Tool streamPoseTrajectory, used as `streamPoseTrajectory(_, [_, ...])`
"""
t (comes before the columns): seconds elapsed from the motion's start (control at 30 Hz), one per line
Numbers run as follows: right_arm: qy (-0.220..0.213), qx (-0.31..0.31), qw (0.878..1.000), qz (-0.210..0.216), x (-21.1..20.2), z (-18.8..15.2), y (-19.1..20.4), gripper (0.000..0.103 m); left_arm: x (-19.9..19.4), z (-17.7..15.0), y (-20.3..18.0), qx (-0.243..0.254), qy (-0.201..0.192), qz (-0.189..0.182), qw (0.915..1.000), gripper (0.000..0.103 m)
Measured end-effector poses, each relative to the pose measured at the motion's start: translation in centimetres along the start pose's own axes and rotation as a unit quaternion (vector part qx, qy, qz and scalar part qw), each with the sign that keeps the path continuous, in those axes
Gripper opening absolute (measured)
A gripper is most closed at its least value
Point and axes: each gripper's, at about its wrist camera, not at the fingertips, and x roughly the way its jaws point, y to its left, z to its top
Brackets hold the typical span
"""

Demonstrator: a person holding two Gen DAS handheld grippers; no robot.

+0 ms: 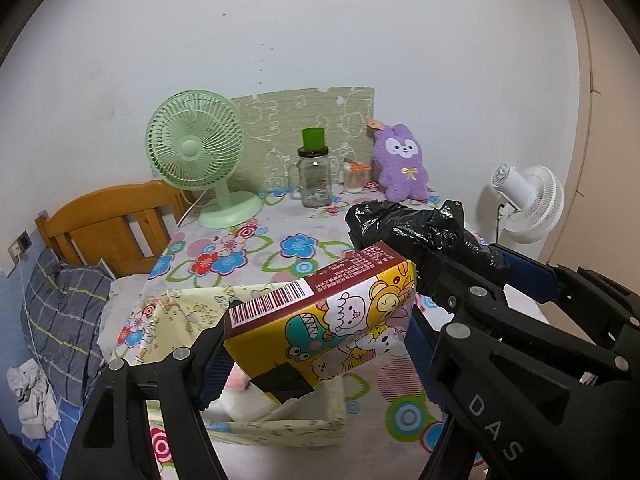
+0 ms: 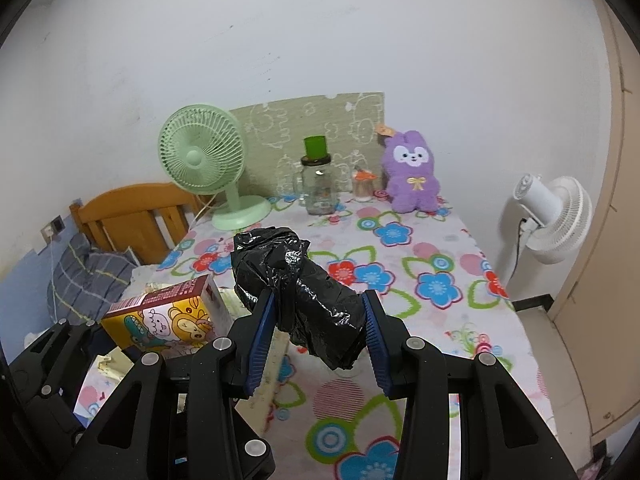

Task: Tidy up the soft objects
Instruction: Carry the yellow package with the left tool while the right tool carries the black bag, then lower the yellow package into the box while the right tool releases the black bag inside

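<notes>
**A:** What does the left wrist view show?

**B:** The left tongs (image 1: 316, 344) stand wide, clamping a cartoon-printed carton (image 1: 320, 320) above a pale fabric bin (image 1: 276, 428) on the floral bench (image 1: 248, 248). The right tongs hold a crumpled black plastic bag (image 1: 420, 228) just beside it.

**A:** And the right wrist view?

**B:** The right tongs (image 2: 320, 328) are narrow, pinching the black bag above the bench. A purple plush rabbit (image 2: 410, 172) sits at the far edge.

**A:** How to do this well?

**B:** Probably lower each item fully into the bin before releasing.

Tilted cartoon-printed carton (image 1: 320, 324) and crumpled black bag (image 2: 308, 292), both held aloft.
</notes>
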Motion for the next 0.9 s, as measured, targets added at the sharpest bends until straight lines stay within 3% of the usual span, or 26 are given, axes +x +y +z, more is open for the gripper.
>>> streamPoseTrajectory(0.9, [0.057, -0.048, 0.996, 0.058, 7.1, -1.0, 7.2, 0.047, 5.6, -2.1, 7.9, -0.041, 0.063, 0.038, 0.9964, 0.079])
